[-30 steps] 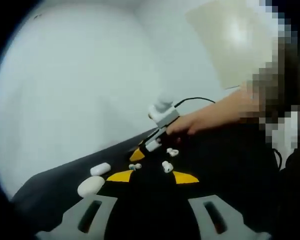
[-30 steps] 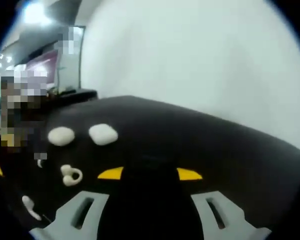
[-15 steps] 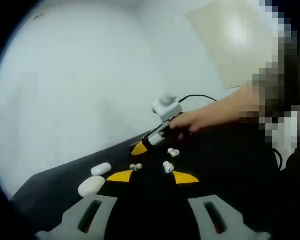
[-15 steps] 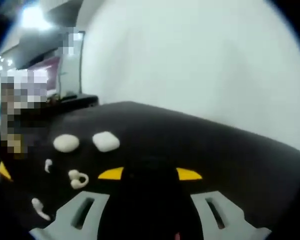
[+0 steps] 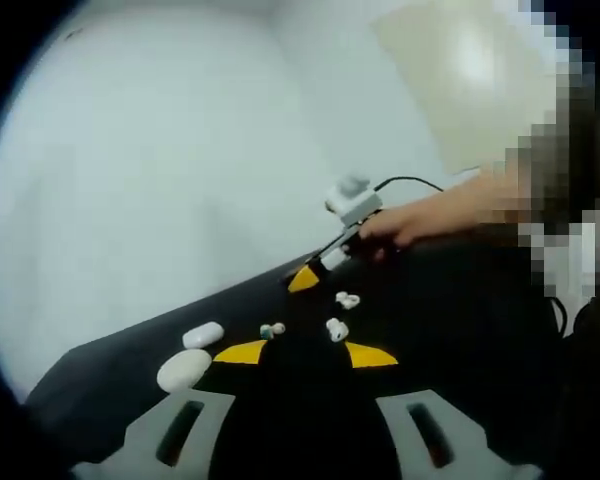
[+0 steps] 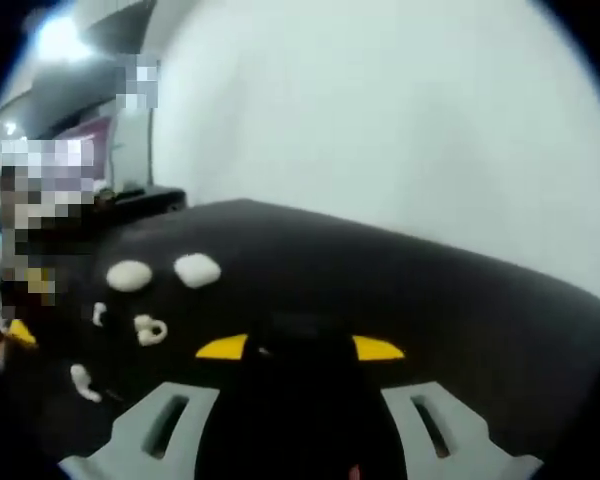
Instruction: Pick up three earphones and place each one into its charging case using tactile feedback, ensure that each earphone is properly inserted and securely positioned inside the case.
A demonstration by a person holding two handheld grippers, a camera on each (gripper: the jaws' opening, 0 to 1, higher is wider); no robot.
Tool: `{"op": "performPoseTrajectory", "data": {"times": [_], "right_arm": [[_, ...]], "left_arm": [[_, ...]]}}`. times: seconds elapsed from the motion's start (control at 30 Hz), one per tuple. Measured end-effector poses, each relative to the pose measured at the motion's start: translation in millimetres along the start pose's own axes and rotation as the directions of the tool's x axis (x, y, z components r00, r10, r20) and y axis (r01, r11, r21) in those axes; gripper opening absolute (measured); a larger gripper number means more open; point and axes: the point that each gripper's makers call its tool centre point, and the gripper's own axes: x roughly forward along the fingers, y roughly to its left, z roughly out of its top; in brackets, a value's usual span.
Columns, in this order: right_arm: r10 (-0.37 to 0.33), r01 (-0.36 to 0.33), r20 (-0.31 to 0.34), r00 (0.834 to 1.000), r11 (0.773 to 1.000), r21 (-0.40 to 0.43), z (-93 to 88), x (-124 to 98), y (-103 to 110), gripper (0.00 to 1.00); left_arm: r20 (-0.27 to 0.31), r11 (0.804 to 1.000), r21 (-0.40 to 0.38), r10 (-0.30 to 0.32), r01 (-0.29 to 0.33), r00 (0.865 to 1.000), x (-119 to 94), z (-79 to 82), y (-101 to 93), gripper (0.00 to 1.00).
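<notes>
Both claws hover over a black table (image 5: 450, 300), jaws apart w/ nothing between them; no earphone picked yet, by the look of it.

Left gripper view: left claw (image 5: 305, 352) points along the table. Ahead lie two white charging cases, one capsule-shaped (image 5: 202, 335), one rounder and nearer (image 5: 183, 370), side by side, closed as far as I can tell. Three small white earphones sit just past the claw's yellow tips: one w/ a greenish bit (image 5: 272, 329), one in the middle (image 5: 336, 329), one farther back (image 5: 347, 299). They lie apart from each other and apart from the cases. Beyond them the right claw (image 5: 305, 279) comes in from the right, held in a person's hand (image 5: 385, 233), yellow tip low near the table.

Right gripper view: right claw (image 6: 300, 348) faces mostly bare table; the cases (image 6: 197, 269) (image 6: 129, 275) and earphones (image 6: 150, 329) (image 6: 83, 381) (image 6: 99, 314) are off to its left.

Handling, my guess: buds are very light, hard, glossy plastic, so they'll skate or flick out if pinched on the rounded head. Better to take each across the stem or flat flanks, gentle squeeze. Cases are smooth and light too; one prob needs steadying w/ the other claw while seating a bud.
</notes>
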Motion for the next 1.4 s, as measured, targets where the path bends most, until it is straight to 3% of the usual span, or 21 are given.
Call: {"op": "performPoseTrajectory", "data": {"times": [0.2, 0.53, 0.87, 1.03, 1.17, 1.23, 1.4], "right_arm": [[-0.029, 0.029, -0.007, 1.0, 0.999, 0.032, -4.8, -14.8, -11.1, 0.38], [-0.021, 0.02, 0.014, 1.0, 0.999, 0.034, -3.1, -37.0, 0.9, 0.38], [0.04, -0.044, 0.097, 0.994, 0.998, 0.038, -7.8, -84.1, 35.7, 0.38], [0.11, -0.113, 0.082, 0.991, 0.993, 0.025, -18.2, -100.8, 48.6, 0.38], [0.168, -0.168, 0.081, 0.982, 0.986, -0.005, -23.7, -119.5, 75.5, 0.38], [0.193, -0.193, 0.083, 0.978, 0.981, -0.01, -23.6, -119.2, 76.9, 0.38], [0.249, -0.247, 0.061, 0.967, 0.968, -0.039, -34.4, -139.2, 104.7, 0.38]], "left_arm": [[-0.01, 1.0, 0.005, 0.004, -0.004, 1.0, -0.1, -2.2, 0.5, 0.26], [-0.028, 1.0, 0.015, 0.01, -0.01, 1.0, -0.4, -7.3, 3.3, 0.26], [-0.032, 1.0, 0.02, 0.011, -0.011, 0.999, 0.3, -8.4, 4.3, 0.26], [-0.033, 1.0, 0.023, 0.008, -0.007, 0.999, 0.7, -8.3, 3.8, 0.26], [-0.036, 1.0, 0.03, 0.001, 0.0, 0.999, 1.1, -8.4, 2.1, 0.26], [-0.038, 0.999, 0.035, -0.001, 0.002, 0.999, 1.6, -8.4, 1.0, 0.26], [-0.039, 0.999, 0.039, -0.003, 0.004, 0.999, 2.4, -7.9, -0.1, 0.26]]}}
